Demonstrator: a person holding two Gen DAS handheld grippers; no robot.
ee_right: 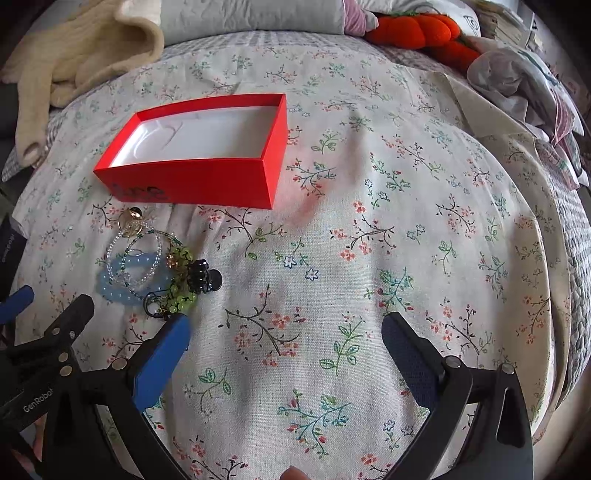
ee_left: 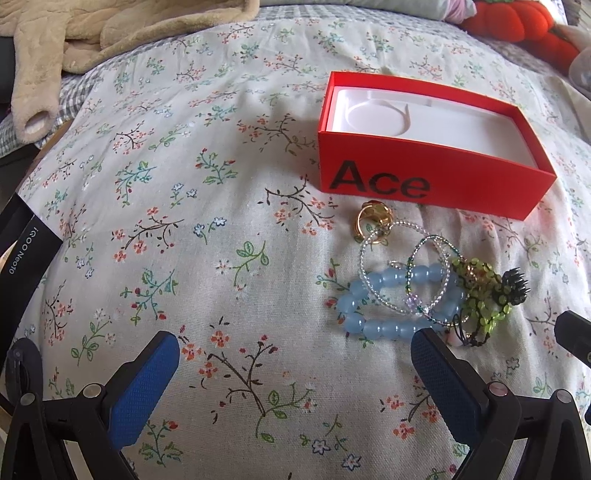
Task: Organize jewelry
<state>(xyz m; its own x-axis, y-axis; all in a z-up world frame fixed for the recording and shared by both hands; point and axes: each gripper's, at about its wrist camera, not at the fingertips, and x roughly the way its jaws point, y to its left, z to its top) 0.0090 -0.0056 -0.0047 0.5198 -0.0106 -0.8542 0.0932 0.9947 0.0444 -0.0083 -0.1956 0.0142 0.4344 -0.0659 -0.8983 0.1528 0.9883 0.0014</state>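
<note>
A red open box [ee_left: 424,177] marked "Ace", with a bare white insert, lies on the floral bedspread; it also shows in the right wrist view [ee_right: 199,181]. In front of it sits a jewelry pile: a blue bead bracelet [ee_left: 391,326] [ee_right: 110,288], clear bead rings [ee_left: 369,254] [ee_right: 122,240], a gold ring [ee_left: 376,218] [ee_right: 133,218], a green bead piece [ee_left: 480,295] [ee_right: 181,280] and a black claw clip [ee_left: 515,288] [ee_right: 203,278]. My left gripper [ee_left: 295,358] is open, its right finger beside the pile. My right gripper [ee_right: 288,343] is open and empty, right of the pile.
A beige fleece garment [ee_left: 74,40] [ee_right: 74,62] lies at the back left. An orange plush pumpkin [ee_left: 517,26] [ee_right: 424,29] and crumpled cloth [ee_right: 517,81] lie at the back right. A black box [ee_left: 22,240] sits at the left edge.
</note>
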